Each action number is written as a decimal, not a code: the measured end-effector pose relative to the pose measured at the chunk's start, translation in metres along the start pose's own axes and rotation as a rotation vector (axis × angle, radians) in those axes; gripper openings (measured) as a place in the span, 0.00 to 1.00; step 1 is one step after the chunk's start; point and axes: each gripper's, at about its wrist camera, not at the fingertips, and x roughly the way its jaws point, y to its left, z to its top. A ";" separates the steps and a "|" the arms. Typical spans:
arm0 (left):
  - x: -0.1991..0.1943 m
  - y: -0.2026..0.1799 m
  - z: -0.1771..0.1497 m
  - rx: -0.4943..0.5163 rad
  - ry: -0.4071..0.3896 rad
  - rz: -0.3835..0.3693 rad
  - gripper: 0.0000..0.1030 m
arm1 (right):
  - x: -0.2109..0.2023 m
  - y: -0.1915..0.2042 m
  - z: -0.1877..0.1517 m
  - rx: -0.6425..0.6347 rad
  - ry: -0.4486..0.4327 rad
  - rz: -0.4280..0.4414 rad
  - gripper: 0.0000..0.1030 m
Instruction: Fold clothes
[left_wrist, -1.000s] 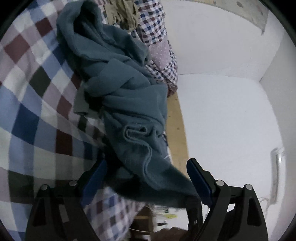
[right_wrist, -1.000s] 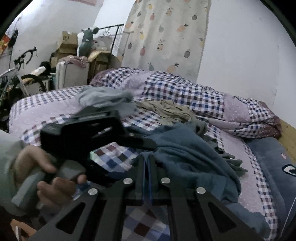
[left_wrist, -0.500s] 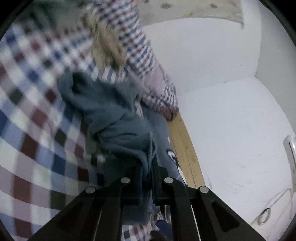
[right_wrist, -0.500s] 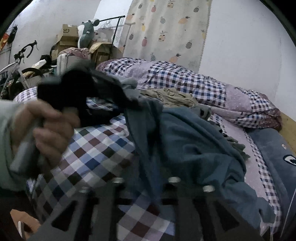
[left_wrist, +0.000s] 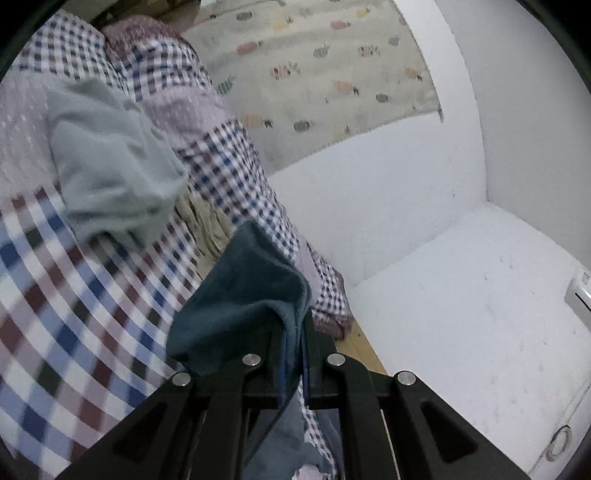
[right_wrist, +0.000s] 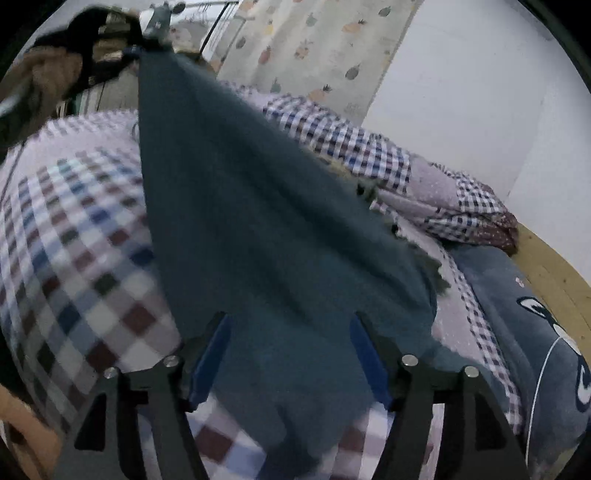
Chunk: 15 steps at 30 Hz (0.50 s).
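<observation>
Bed (right_wrist: 85, 236) with checked cover fills lower left of both views; pillow (right_wrist: 535, 332) with a cartoon print at right of the right wrist view.

Teal garment (right_wrist: 266, 221) is the task's thing: hangs stretched from upper left of the right wrist view down to bottom centre, clear of the bed along most of its length, not folded, lower part draping past the right gripper. In the left wrist view a bunched corner sits at centre-bottom.

Pale grey-green garment (left_wrist: 110, 166) lies crumpled on the bed, upper left of the left wrist view; beige garment (left_wrist: 201, 225) just below and right of it, partly behind the teal.

Left gripper (left_wrist: 293, 354): fingers closed, pinching a teal edge. Right gripper (right_wrist: 290, 354): fingers spread wide, cloth lying between them but not clamped.

Handling, my read: soft, light, fleecy knit, no stiffness, sags and twists freely, grips well. Best hold looks like a hem or corner opposite the left pinch so it hangs flat.

Unclear: garment type, sleeves or neckline not identifiable. Frayed-looking right edge is blurred. Bottom hem cut off by the frame. Upper-left hand and gripper in the right wrist view are motion-smeared.
</observation>
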 end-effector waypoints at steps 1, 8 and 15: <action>-0.002 0.000 0.000 0.010 0.003 0.009 0.04 | 0.000 0.004 -0.004 -0.010 0.015 0.004 0.69; 0.004 0.008 -0.006 0.048 0.041 0.074 0.04 | 0.003 0.034 -0.023 -0.103 0.097 0.046 0.68; -0.009 0.018 -0.007 0.013 0.050 0.109 0.04 | 0.029 0.025 -0.035 -0.069 0.214 -0.074 0.08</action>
